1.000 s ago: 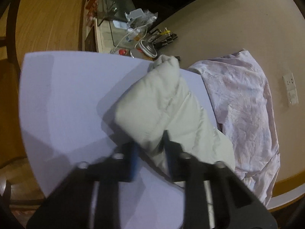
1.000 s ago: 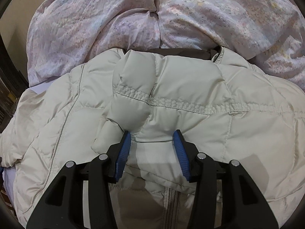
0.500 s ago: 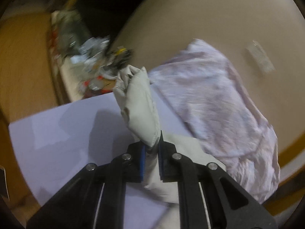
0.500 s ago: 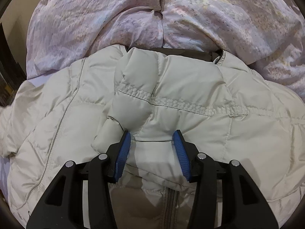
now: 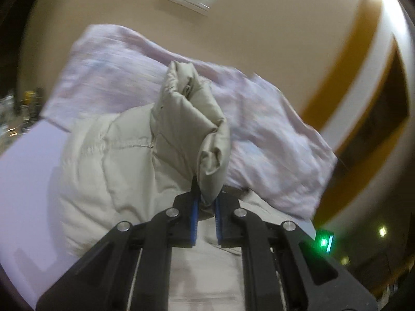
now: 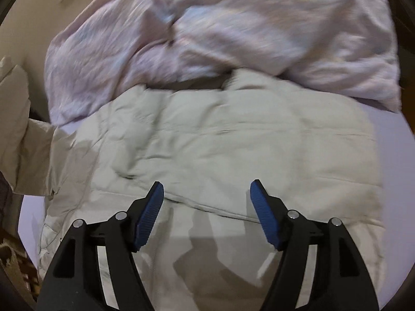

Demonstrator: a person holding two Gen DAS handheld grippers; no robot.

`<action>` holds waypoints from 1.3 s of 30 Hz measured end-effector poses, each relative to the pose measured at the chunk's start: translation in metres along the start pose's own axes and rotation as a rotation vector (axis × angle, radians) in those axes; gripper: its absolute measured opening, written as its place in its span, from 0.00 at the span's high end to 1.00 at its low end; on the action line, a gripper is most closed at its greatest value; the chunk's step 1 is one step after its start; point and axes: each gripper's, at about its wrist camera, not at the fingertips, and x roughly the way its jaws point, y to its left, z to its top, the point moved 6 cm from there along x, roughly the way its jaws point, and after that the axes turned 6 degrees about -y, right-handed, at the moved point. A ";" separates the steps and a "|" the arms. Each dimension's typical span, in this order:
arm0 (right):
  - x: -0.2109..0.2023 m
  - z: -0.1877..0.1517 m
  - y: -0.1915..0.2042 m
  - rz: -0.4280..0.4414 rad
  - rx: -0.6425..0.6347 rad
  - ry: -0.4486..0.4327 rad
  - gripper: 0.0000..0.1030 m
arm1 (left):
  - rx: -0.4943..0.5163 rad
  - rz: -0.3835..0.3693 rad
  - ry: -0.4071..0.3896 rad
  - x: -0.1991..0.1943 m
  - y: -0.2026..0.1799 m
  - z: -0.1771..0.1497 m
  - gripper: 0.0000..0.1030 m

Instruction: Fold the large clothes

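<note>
Left wrist view: the left gripper (image 5: 206,211) pinches a sleeve (image 5: 190,129) of the puffer jacket (image 5: 109,171), lifted above the jacket body on the white table (image 5: 28,181). Right wrist view: the right gripper (image 6: 206,202) hangs spread wide over the jacket, a floral blanket (image 6: 220,26) bunched beyond.

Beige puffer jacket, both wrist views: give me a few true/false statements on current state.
1. The left gripper is shut on a sleeve of the beige quilted puffer jacket. True.
2. The right gripper grips the jacket. False: it is open, above the fabric.
3. A crumpled pale pink floral blanket lies beyond the jacket. True.
4. The jacket lies on a wooden floor. False: it lies on a pale lilac sheet.
</note>
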 end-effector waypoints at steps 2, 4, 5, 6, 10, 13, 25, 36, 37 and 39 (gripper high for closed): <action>-0.011 0.003 -0.018 -0.026 0.019 -0.029 0.31 | 0.032 -0.045 0.041 0.017 -0.026 -0.017 0.90; -0.021 0.005 -0.034 -0.060 0.031 -0.054 0.31 | 0.061 -0.087 0.085 0.034 -0.049 -0.035 0.90; -0.025 0.005 -0.041 -0.070 0.036 -0.063 0.31 | 0.079 -0.108 0.110 0.042 -0.061 -0.046 0.90; -0.028 0.006 -0.047 -0.077 0.040 -0.070 0.31 | 0.090 -0.120 0.128 0.047 -0.068 -0.055 0.90; -0.038 0.009 -0.067 -0.095 0.071 -0.097 0.31 | 0.135 -0.154 0.227 0.079 -0.097 -0.098 0.90; -0.040 0.010 -0.073 -0.090 0.091 -0.115 0.31 | 0.149 -0.142 0.273 0.100 -0.105 -0.124 0.90; -0.044 0.021 -0.021 0.081 0.063 -0.172 0.52 | 0.235 -0.083 0.345 0.090 -0.078 -0.150 0.34; 0.004 -0.008 0.069 0.182 -0.189 -0.046 0.71 | 0.235 0.218 0.277 0.017 0.060 -0.115 0.29; 0.013 -0.012 0.068 0.147 -0.204 -0.029 0.72 | 0.240 0.246 0.275 0.011 0.071 -0.114 0.29; 0.035 -0.015 0.058 0.069 -0.217 0.008 0.81 | 0.244 0.296 0.268 0.002 0.092 -0.113 0.28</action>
